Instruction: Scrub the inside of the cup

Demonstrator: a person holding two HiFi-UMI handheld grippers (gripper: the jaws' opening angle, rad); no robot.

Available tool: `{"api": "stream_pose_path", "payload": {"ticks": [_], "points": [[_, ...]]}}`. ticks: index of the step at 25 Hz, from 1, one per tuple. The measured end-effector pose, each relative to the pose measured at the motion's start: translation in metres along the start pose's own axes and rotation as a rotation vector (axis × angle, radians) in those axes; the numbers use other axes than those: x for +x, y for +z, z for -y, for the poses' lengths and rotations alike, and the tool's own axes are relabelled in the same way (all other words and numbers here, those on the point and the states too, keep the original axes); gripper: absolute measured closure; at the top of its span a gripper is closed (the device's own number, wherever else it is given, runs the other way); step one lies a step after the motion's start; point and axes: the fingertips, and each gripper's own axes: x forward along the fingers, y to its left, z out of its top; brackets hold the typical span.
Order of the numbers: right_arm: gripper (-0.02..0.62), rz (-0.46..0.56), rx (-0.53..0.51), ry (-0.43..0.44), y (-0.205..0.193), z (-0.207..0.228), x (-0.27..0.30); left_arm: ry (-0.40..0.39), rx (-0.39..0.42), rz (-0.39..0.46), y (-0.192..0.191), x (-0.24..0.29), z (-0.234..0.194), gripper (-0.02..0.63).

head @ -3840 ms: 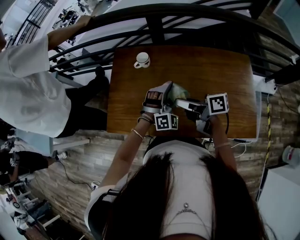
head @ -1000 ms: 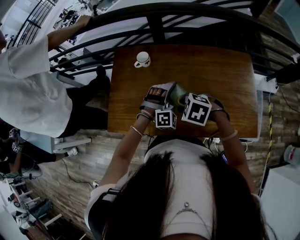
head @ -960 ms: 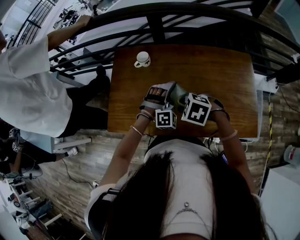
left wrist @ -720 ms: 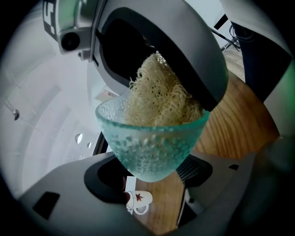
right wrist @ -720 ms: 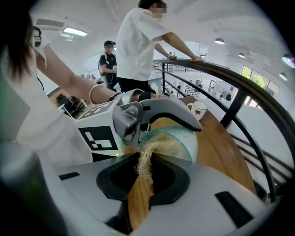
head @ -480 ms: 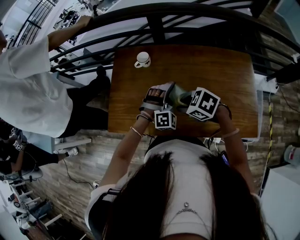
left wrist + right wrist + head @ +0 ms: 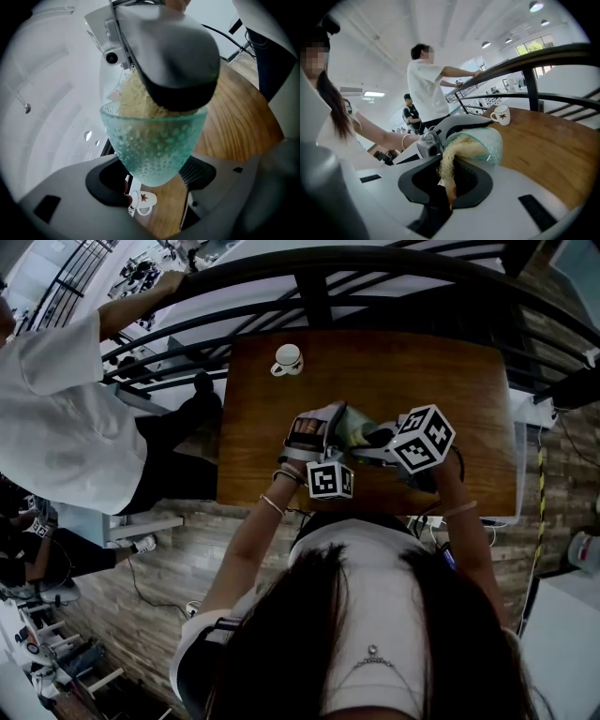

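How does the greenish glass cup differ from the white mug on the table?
The glass cup is see-through, bluish green and bumpy; the white mug is opaque with a red leaf print. The glass cup is clamped in the left gripper, tipped sideways, a yellow scrubber stuffed in it; the white mug stands upright on the table, untouched. The white mug has a handle; the glass cup shows none. Both are drinking cups.

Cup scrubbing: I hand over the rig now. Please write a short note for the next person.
Left gripper: shut on the green glass cup, held on its side over the table.
Right gripper: shut on the yellow scrub mesh, whose end is inside the cup.
Done: mesh inserted; cup's cleanness cannot be told.
To do: probably keep scrubbing inside, then withdraw the mesh.
White mug: at the table's far edge.
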Motion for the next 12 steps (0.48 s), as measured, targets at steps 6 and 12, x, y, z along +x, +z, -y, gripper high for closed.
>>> {"api": "stream_pose_path", "payload": {"ticks": [6, 12], "points": [[0.518, 0.161, 0.14, 0.095, 0.015, -0.001, -0.008, 0.024, -0.021, 0.009, 0.001, 0.0, -0.007, 0.27], [0.518, 0.308, 0.263, 0.192, 0.027, -0.004, -0.016, 0.05, -0.053, 0.02, 0.002, -0.003, -0.014, 0.27]]}}
